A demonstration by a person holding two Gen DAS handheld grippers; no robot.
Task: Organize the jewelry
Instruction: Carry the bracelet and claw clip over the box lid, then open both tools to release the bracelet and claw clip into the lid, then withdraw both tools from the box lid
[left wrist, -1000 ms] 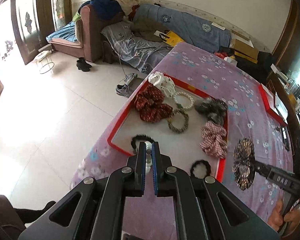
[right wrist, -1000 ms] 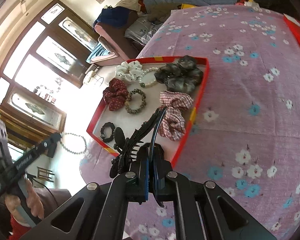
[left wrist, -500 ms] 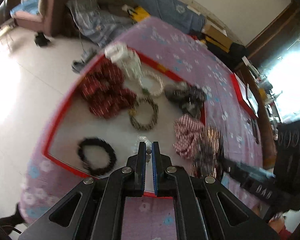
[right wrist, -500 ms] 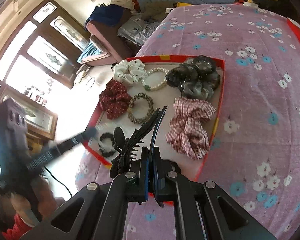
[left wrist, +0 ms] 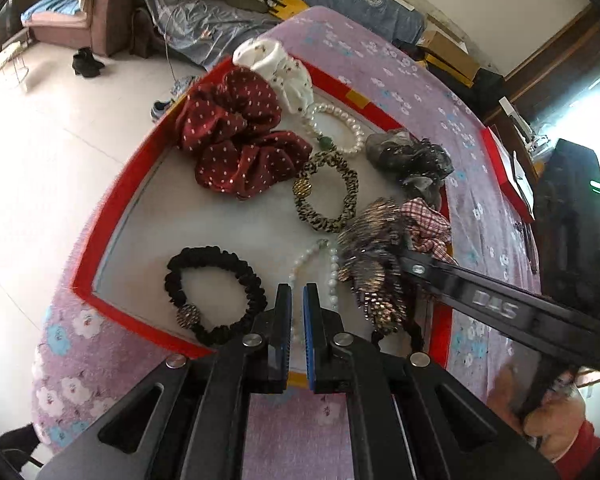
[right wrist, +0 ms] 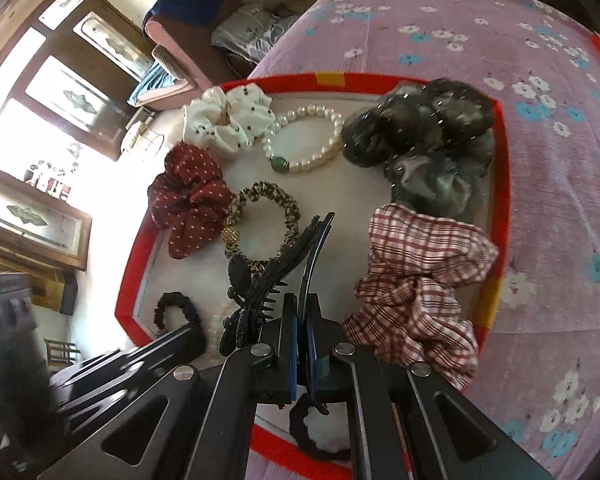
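The pearl bracelet (left wrist: pixel 312 270) is pinched at its near end between the pressed-together jaws of the left gripper (left wrist: pixel 297 304), its loop draped onto the pale floor of the red tray (left wrist: pixel 112 216) toward 12 o'clock from the tips. The black ruffled hair tie (left wrist: pixel 216 292) lies just beside it at 9 o'clock. The right gripper (right wrist: pixel 302 312), jaws also clamped, holds a black hair clip (right wrist: pixel 276 264) over the tray's middle, just beside the leopard hair tie (right wrist: pixel 260 224) and near the checked scrunchie (right wrist: pixel 416 280).

To set both down well, I judge it best to lower each piece onto bare tray floor, clear of its neighbours, and only then let go, so nothing drapes over the rim or tangles.

The clip's long axis runs from the jaws toward 1 o'clock in the right wrist view, its narrow tips leading, its teeth toward 8 o'clock. The bracelet's loop stretches away from the left jaws along 12 to 6.
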